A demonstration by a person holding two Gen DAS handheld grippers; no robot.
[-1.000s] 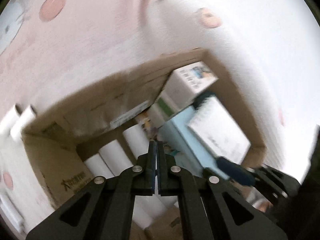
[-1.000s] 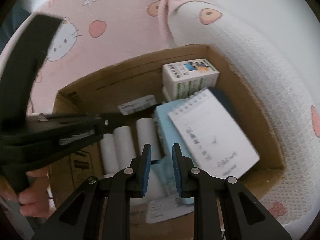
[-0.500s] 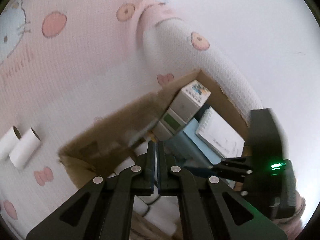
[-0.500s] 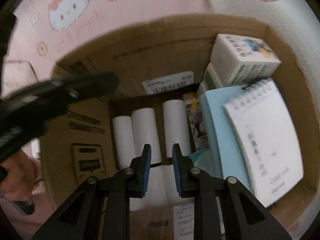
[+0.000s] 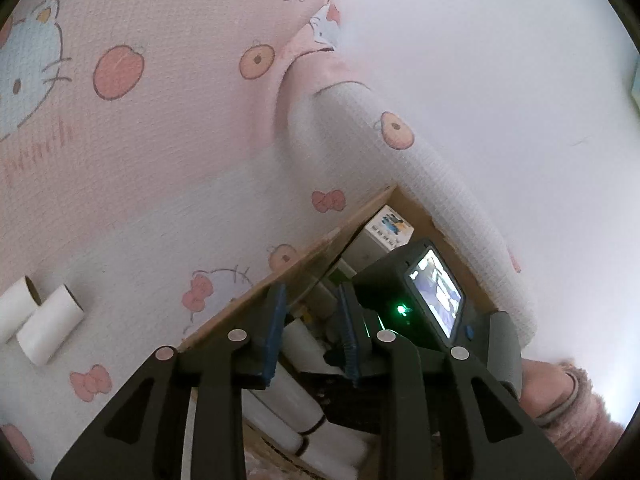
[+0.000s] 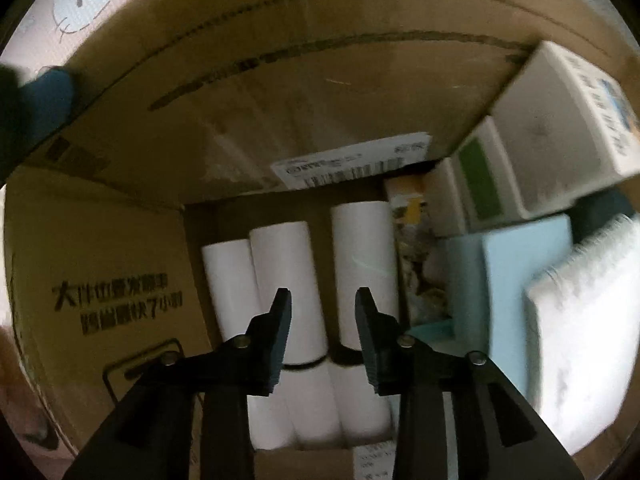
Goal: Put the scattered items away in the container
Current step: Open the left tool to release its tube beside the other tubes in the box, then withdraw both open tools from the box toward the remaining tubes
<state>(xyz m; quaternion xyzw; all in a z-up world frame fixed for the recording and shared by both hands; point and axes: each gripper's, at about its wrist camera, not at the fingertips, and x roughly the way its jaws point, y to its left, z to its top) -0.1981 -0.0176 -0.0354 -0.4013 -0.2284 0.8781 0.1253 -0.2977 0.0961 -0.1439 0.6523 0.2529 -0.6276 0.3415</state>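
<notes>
Inside the cardboard box [image 6: 120, 208], paper rolls [image 6: 280, 276] lie side by side on the bottom. To their right are small boxes [image 6: 560, 128] stacked on each other, with a notepad [image 6: 580, 320] in front of them. Outside the box, two more rolls [image 5: 48, 330] lie together on the blanket [image 5: 160, 160], well to the left.

Bedding [image 5: 168, 152] fills the left and centre of the left wrist frame: pink above, white below, waffle-textured, printed with cartoon cat faces, apples, bows, flowers. A rolled white fold [image 5: 432, 184] runs diagonally through centre right. Plain white wall [image 5: 500, 60] at upper right. Soft, even light.
</notes>
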